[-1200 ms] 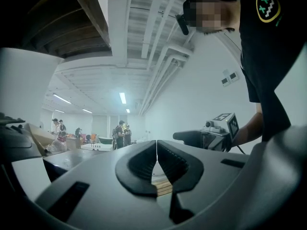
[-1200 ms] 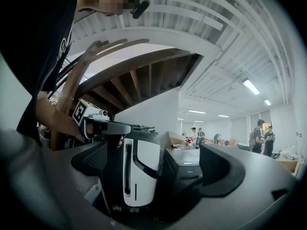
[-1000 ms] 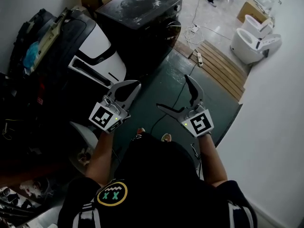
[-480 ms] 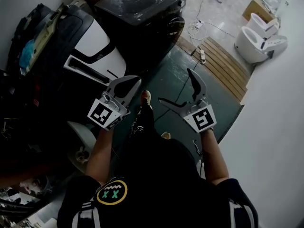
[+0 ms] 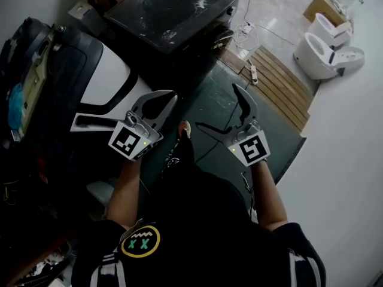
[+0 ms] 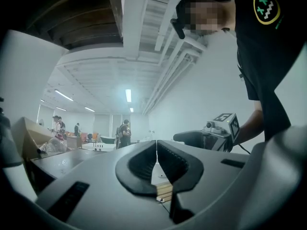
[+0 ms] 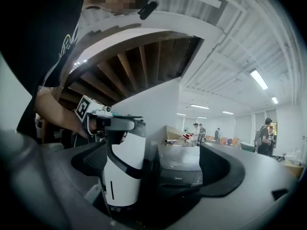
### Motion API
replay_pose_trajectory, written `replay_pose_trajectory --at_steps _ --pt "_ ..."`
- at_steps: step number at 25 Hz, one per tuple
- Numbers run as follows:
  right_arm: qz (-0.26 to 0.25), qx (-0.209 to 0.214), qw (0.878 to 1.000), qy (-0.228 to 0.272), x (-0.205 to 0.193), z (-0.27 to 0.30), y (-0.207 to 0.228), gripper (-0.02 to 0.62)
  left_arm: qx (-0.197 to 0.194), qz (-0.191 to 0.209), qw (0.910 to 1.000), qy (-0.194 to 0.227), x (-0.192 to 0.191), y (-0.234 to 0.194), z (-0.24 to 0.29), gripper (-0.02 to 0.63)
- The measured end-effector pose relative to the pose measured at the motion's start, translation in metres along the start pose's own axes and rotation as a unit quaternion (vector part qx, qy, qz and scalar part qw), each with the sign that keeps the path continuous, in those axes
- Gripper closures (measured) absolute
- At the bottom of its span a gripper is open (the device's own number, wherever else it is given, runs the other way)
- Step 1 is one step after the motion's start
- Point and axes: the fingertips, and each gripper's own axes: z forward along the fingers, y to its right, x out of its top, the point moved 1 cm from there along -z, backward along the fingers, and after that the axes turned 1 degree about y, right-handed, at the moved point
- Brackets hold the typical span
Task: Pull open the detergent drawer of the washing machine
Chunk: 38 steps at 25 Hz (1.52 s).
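The black washing machine (image 5: pixel 170 14) stands ahead of me at the top of the head view, its dusty lid facing up. Its dark front (image 7: pixel 181 177) shows between the right gripper's jaws; I cannot make out the detergent drawer. My left gripper (image 5: pixel 171 96) is held in the air short of the machine, jaws shut with nothing between them (image 6: pixel 156 145). My right gripper (image 5: pixel 218 109) hangs level with it to the right, jaws wide open and empty (image 7: pixel 158 169). Neither touches the machine.
A white and black appliance (image 5: pixel 111 79) stands left of the washing machine. Wooden slats (image 5: pixel 278 85), a power strip (image 5: pixel 252 72) with cable and white toilets (image 5: pixel 326 46) lie to the right. The person's foot (image 5: pixel 184 127) is on the dark floor mat (image 5: pixel 209 100).
The person has stepped forward, so the washing machine and white appliance have come nearer and lower in the head view. Both grippers keep their places and jaw states.
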Motion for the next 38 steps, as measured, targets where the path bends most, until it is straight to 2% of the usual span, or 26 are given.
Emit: replay_pose_trajectory --at_steps 7,12,21,24,28,33,36,38 --pt "0.012 -0.009 1.0 -0.025 -0.023 0.087 0.058 -0.005 -0.02 0.0 0.9998 0.0 -0.013 -0.095 0.039 0.583" --pt "0.005 -0.013 0.999 -0.052 -0.042 0.135 0.085 -0.005 -0.029 -0.037 0.9989 0.006 -0.018 -0.139 0.058 0.583" --pt "0.017 -0.011 0.995 -0.096 -0.084 0.171 0.111 -0.005 -0.038 -0.052 0.9979 0.003 -0.03 -0.174 0.077 0.583" --pt "0.037 -0.011 0.993 -0.109 -0.106 0.177 0.121 -0.005 -0.037 -0.042 0.9984 -0.005 -0.036 -0.18 0.083 0.583" --pt "0.118 -0.018 0.986 -0.118 -0.145 0.183 0.141 -0.003 -0.026 -0.03 0.9991 -0.014 -0.04 -0.188 0.092 0.583" --pt "0.238 -0.014 0.964 -0.115 -0.196 0.194 0.165 -0.005 -0.006 -0.025 0.9994 -0.021 -0.04 -0.194 0.103 0.583" --pt "0.324 -0.008 0.941 -0.099 -0.224 0.208 0.173 -0.003 0.007 -0.037 0.9991 -0.022 -0.039 -0.195 0.109 0.583" --pt "0.394 -0.011 0.915 -0.087 -0.236 0.22 0.176 -0.003 0.012 -0.056 0.9981 -0.023 -0.036 -0.192 0.114 0.583"
